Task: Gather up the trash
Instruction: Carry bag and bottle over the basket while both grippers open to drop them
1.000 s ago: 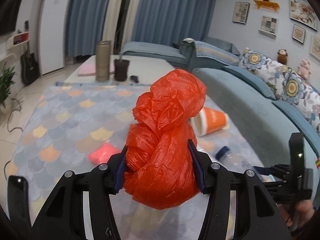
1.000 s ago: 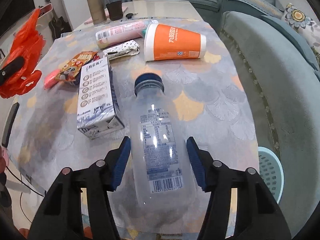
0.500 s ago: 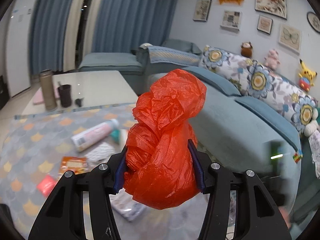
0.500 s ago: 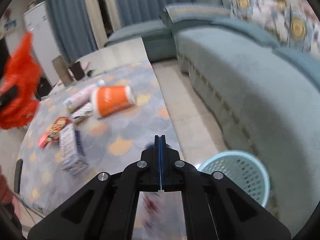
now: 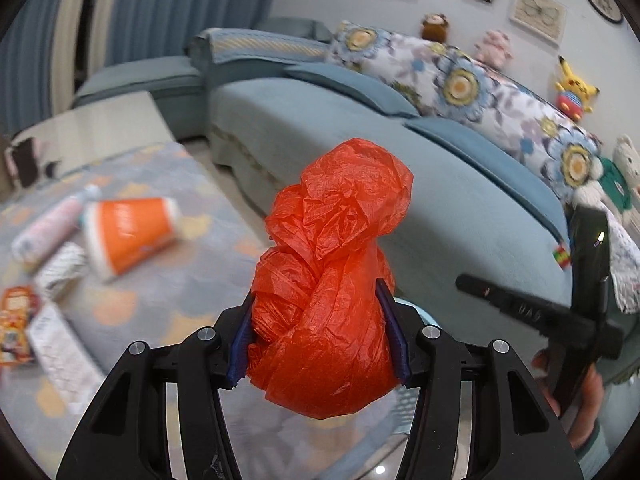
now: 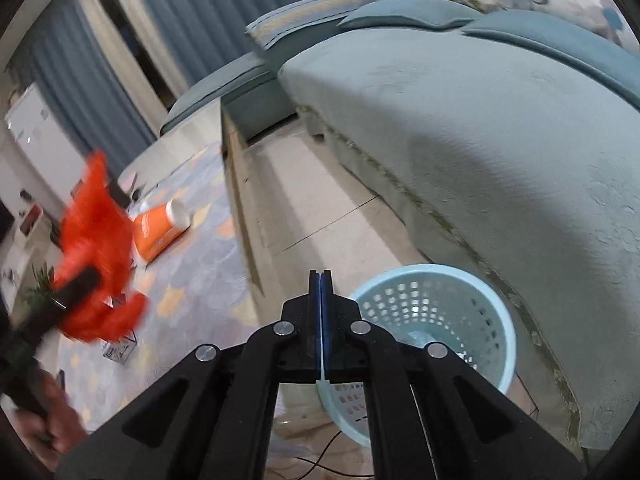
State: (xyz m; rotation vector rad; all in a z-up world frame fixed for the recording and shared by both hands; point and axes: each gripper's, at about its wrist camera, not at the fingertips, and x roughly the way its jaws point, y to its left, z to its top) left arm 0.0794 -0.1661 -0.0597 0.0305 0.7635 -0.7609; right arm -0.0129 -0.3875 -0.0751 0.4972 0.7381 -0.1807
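Fingers (image 5: 386,300) of the left gripper (image 5: 320,336) clamped a crumpled red plastic bag (image 5: 332,280); the right gripper (image 6: 321,320) had its fingers pressed together on nothing.

Held up between the blue pads, the bag stood well above the worktop (image 5: 192,280), whose grey cloth carried a scalloped pattern in orange and yellow. On that cloth lay an orange paper cup (image 5: 128,236) on its side, a pale tube (image 5: 52,224) just beside it, and blurred packets near the left edge. Below the right gripper stood a light blue perforated basket (image 6: 492,344) on the tiled floor (image 6: 320,208), close against a blue-green sofa (image 6: 500,140). Flowered cushions (image 5: 460,80), soft toys and framed pictures lined the wall; blue curtains (image 6: 192,12) hung behind.
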